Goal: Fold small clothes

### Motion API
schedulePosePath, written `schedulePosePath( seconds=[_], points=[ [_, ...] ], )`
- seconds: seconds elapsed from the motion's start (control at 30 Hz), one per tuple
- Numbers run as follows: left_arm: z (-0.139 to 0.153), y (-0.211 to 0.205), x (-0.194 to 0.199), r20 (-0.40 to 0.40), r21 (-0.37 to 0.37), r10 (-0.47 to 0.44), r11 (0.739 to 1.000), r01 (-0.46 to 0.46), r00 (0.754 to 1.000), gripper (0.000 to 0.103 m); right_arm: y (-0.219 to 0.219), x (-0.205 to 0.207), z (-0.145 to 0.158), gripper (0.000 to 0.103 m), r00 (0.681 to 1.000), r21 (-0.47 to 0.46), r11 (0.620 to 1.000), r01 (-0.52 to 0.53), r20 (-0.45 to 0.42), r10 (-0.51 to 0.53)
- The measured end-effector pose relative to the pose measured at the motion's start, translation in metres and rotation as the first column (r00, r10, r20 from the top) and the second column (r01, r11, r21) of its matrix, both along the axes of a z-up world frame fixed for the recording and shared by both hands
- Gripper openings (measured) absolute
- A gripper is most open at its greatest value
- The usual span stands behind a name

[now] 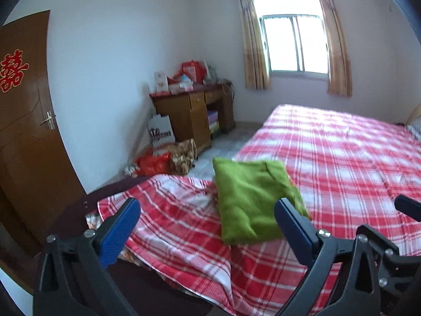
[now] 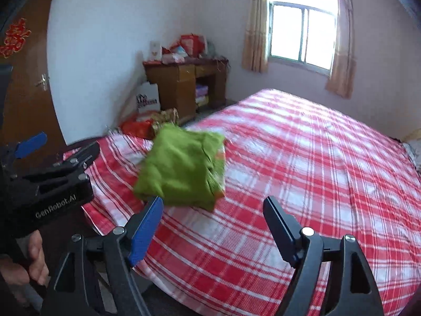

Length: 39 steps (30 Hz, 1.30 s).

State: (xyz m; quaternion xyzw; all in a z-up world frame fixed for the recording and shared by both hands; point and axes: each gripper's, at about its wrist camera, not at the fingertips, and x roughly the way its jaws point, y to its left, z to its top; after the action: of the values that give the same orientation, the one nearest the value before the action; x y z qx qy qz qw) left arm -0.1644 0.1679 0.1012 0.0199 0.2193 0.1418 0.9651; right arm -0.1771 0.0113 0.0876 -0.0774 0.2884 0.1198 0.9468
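Left wrist view shows the folded green garment (image 1: 250,200) lying on the red plaid bed (image 1: 342,163) near its left edge, with left tongs (image 1: 208,226) and right tongs (image 2: 213,226) both spread wide, holding nothing.

Green garment (image 1: 250,200) (image 2: 181,169): one piece, bright lime-green, soft knit-like fabric. State: folded into a compact, roughly square bundle of several layers; layered edges show along the side facing the window. A seam or fold line runs across the upper part of the top face. The top surface is mildly wrinkled and not fully flat. Pose: lying flat, top face up, corners rotated relative to the check lines of the bed sheet. Location: on the bed (image 1: 342,158) (image 2: 302,158), resting on the red-and-white checked sheet, near the bed's corner on the door side, well away from the pillow end. Nothing is touching it.
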Motion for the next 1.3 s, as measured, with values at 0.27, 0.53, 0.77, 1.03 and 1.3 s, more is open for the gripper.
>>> schedulePosePath(
  seconds=[0.27,0.53,0.77,1.03,1.3],
  points=[
    [0.018,0.022,-0.01,0.084,-0.011,0.031,0.999,-0.03,0.996,0.103,0.024,0.009,0.059,0.079,0.991,0.114,0.993,-0.043,0.134,0.028],
    [0.019,0.029,-0.011,0.127,-0.013,0.052,0.999,-0.051,0.991,0.103,0.038,-0.01,0.064,0.081,0.958,0.185,0.982,-0.027,0.286,-0.028],
    [0.015,0.016,-0.012,0.124,0.027,0.052,0.998,-0.056,0.991,0.103,0.033,-0.007,0.041,0.082,0.962,0.188,0.981,0.039,0.26,-0.088],
    [0.008,0.006,-0.006,0.088,0.059,0.04,0.997,-0.045,0.995,0.103,0.005,0.005,0.031,0.082,0.968,0.232,0.967,0.1,0.202,-0.149],
    [0.007,0.005,-0.004,0.07,0.057,0.031,0.998,-0.036,0.997,0.103,0.01,0.007,0.029,0.082,0.969,0.22,0.971,0.092,0.203,-0.137]
  ],
)
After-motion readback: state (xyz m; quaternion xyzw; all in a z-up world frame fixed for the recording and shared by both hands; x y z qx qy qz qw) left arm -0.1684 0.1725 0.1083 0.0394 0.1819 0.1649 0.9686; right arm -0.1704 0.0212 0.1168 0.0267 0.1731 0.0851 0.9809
